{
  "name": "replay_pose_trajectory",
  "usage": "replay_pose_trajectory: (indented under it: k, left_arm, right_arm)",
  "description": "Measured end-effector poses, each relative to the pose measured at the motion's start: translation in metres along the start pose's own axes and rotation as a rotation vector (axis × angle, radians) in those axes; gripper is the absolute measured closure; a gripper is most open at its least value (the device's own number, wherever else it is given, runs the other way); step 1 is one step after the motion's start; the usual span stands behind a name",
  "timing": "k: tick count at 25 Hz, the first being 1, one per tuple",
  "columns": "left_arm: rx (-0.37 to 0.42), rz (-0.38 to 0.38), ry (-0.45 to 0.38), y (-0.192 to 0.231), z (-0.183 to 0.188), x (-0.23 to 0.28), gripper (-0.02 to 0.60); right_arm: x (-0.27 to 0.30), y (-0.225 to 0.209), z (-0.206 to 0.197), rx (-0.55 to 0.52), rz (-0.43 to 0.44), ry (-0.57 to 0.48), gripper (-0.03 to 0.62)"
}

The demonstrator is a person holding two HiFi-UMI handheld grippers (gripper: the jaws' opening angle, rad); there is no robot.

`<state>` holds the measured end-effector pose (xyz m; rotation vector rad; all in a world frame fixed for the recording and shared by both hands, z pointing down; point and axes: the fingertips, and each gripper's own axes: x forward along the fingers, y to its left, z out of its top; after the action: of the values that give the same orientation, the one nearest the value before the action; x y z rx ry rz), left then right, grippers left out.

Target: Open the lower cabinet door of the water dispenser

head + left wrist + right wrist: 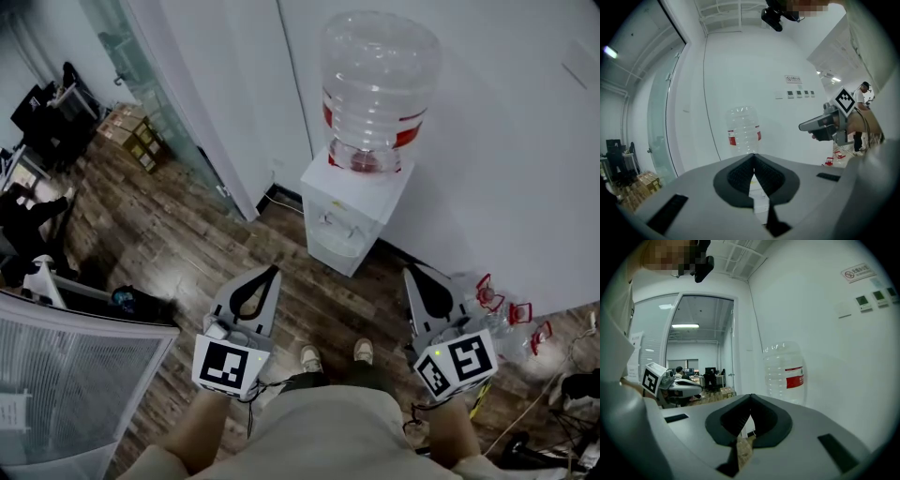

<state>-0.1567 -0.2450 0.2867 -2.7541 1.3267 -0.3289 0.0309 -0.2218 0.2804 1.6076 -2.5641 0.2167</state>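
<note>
Water dispenser (349, 217) carries 1 clear red-labelled bottle (380, 84), neck down.

We hold both grippers out ahead of us, side by side and well apart, each pointing forward and tipped slightly downward. Our left gripper (274, 272) has its jaws closed: the dark pads meet at the tips and nothing sits between them. Our right gripper (409, 273) is the same, jaws together and nothing held. The left marker cube (227, 365) and the right marker cube (457, 362) ride at the rear of each gripper, top faces turned up toward our head. Our left forearm (200, 428) and right forearm (458, 428) reach up to them from the lower edge of the head view, bare and close to our body
</note>
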Motion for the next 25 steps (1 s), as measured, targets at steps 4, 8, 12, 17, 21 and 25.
replay_pose_trajectory:
  k: [4,8,12,17,21,25]
  left_arm:
    - [-0.032,0.028,0.013,-0.004,-0.001,0.015,0.575]
    - [-0.032,0.04,0.015,-0.012,-0.003,0.032,0.575]
    - [-0.051,0.052,0.024,-0.015,-0.015,0.054,0.575]
    - [-0.058,0.024,0.042,-0.021,-0.038,0.081,0.575]
    - [-0.037,0.025,0.047,-0.017,-0.066,0.102,0.575]
    - [-0.056,0.051,0.047,-0.014,-0.099,0.113,0.575]
  right_arm:
    - [0.007,-0.022,-0.004,0.009,0.009,0.011,0.588]
    - [0.014,-0.05,-0.008,0.032,0.01,0.0,0.588]
    - [0.027,-0.078,-0.02,0.017,0.003,-0.001,0.588]
    - [0.051,-0.101,-0.049,0.013,-0.018,0.021,0.569]
    - [0.075,-0.109,-0.084,0.035,-0.002,0.04,0.46]
    - [0.095,-0.11,-0.127,0.044,0.048,0.069,0.405]
